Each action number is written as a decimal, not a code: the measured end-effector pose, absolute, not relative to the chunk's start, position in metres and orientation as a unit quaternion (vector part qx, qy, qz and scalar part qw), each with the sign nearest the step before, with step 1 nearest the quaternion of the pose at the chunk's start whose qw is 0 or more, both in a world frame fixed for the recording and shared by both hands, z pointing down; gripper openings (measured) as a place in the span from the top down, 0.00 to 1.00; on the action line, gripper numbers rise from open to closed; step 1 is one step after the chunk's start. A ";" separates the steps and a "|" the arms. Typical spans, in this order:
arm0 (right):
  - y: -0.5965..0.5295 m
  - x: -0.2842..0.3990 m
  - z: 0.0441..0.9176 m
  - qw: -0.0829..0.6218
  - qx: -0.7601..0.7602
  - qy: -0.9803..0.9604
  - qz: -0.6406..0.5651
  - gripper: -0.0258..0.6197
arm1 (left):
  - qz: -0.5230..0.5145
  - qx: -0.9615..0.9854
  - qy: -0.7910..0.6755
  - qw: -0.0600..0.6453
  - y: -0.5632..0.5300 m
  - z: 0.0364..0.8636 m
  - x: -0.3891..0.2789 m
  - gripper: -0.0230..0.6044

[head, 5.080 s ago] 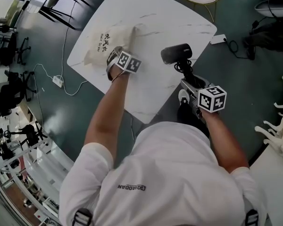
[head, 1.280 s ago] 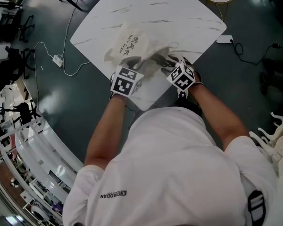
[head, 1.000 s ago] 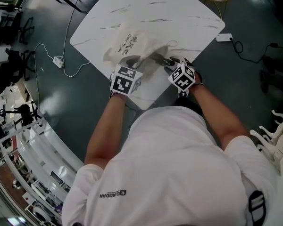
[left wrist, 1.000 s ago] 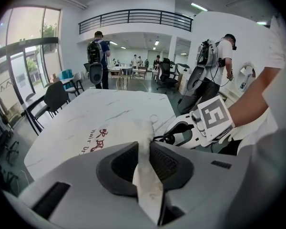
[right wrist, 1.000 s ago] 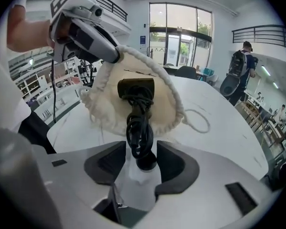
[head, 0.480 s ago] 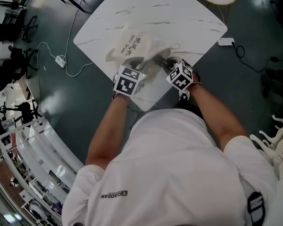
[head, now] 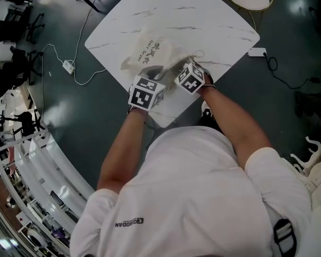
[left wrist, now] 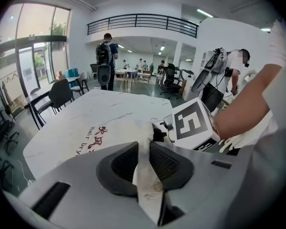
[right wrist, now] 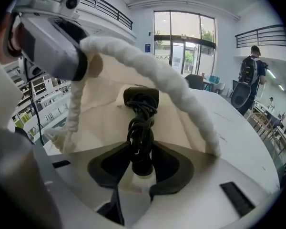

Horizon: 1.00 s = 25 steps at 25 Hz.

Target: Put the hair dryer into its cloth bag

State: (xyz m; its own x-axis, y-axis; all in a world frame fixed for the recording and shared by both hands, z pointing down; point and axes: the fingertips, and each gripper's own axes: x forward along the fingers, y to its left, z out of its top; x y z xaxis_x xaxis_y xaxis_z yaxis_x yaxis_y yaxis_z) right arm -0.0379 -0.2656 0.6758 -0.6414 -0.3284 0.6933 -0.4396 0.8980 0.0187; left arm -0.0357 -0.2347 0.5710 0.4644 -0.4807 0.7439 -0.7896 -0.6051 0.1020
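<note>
Head view: cloth bag (head: pixel 150 51) lying along bench (head: pixel 214 15) near-left edge.
Left gripper view: left hand-held gripper (left wrist: pixel 144 151) pinching bag rim.
Right gripper view: right hand-held gripper (right wrist: pixel 142 163), jaws just been closing, gripping hair dryer (right wrist: pixel 140 97) by cord; dryer pointing straight ahead into bag.

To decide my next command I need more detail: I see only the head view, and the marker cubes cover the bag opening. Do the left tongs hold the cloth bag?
Observer: Yes. The left gripper view shows the left tongs pinching a fold of the cloth bag.
Operator: And the right tongs?
Observer: They have just been closing; they now grip the hair dryer by its cord-wrapped handle.
Operator: Is it inside already?
Observer: It lies on the bag's cloth with the drawstring arching over it; how deep, I cannot tell.
</note>
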 end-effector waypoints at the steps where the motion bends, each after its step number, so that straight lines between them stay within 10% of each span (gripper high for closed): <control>1: -0.267 -0.039 0.677 0.367 0.211 -0.903 0.076 0.72 | 0.340 0.826 -0.388 0.229 -0.236 0.570 -0.038 0.83; 25: -0.208 0.046 0.632 0.307 0.253 -0.901 0.171 0.66 | 0.443 0.806 -0.332 0.213 -0.221 0.647 -0.033 0.76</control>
State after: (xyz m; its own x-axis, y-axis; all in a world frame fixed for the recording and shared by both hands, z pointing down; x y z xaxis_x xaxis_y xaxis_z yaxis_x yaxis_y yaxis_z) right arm 0.0464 -0.2079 0.6324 -0.6829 -0.3514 0.6404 -0.5615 0.8133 -0.1526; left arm -0.0328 -0.2206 0.6469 0.3881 -0.3465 0.8540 -0.7228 -0.6893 0.0488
